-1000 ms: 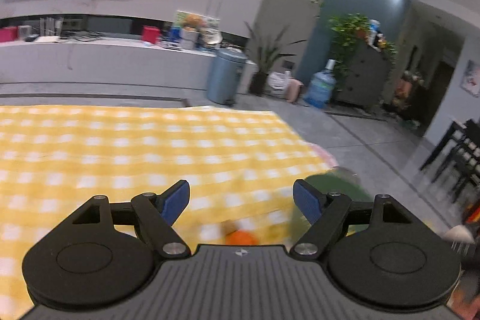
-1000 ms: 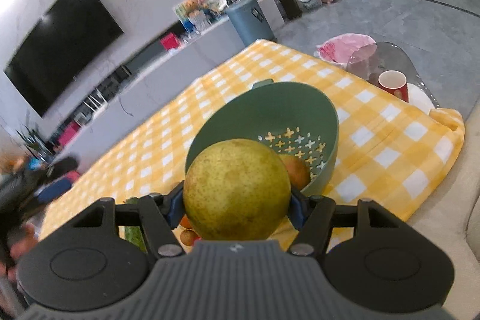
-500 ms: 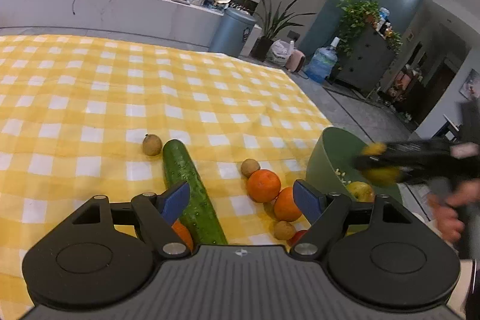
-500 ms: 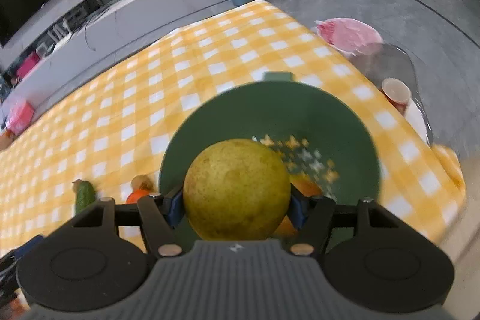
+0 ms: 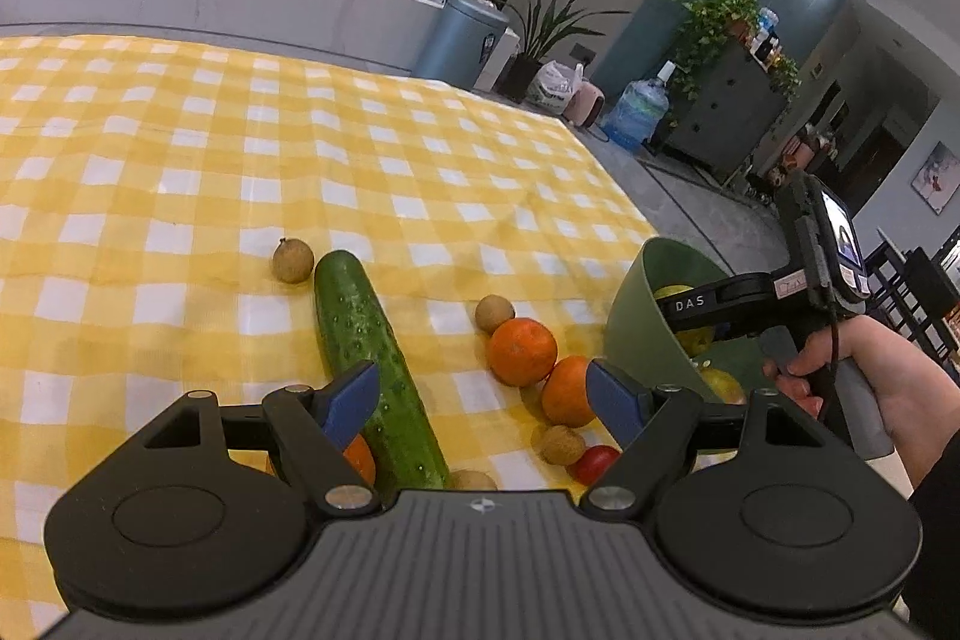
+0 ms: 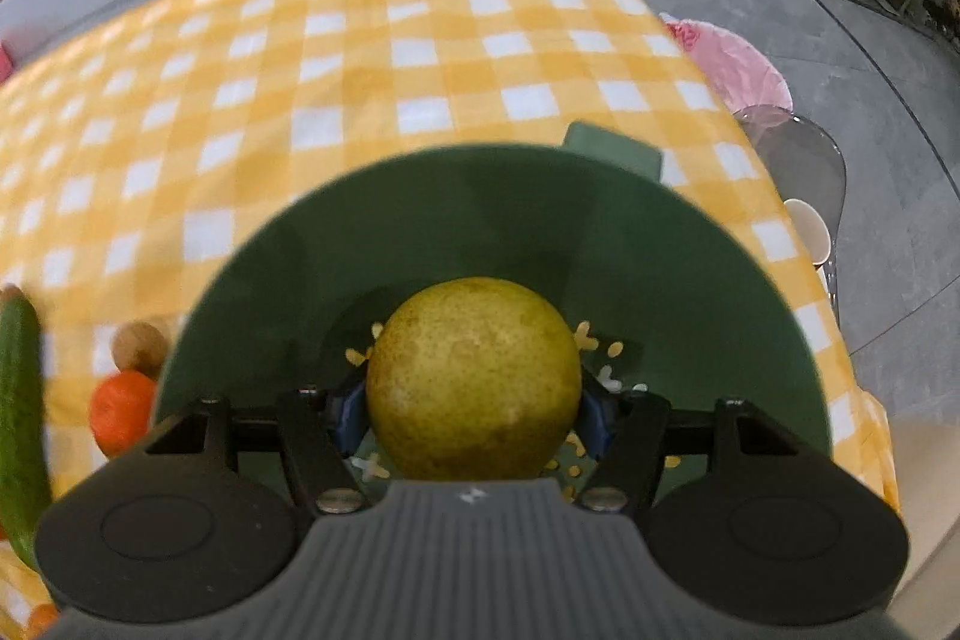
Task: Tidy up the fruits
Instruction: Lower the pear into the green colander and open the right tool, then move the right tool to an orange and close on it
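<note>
My right gripper (image 6: 474,412) is shut on a yellow-green pear (image 6: 474,379) and holds it inside the green colander bowl (image 6: 480,214). In the left wrist view the bowl (image 5: 645,316) stands at the right with the right gripper (image 5: 702,307) reaching into it. My left gripper (image 5: 483,397) is open and empty above the fruit pile: a cucumber (image 5: 372,358), two oranges (image 5: 521,352), small brown longans (image 5: 293,261) and a red fruit (image 5: 594,463) on the yellow checked cloth.
The cloth's right edge (image 6: 864,400) drops off close beside the bowl. A pink item (image 6: 729,61), a clear chair and a white cup (image 6: 810,232) lie beyond it. Another orange (image 5: 360,457) sits under my left finger.
My right gripper has lowered the pear down into the bowl. My left gripper has tilted down to face the fruit and has moved slightly closer.
</note>
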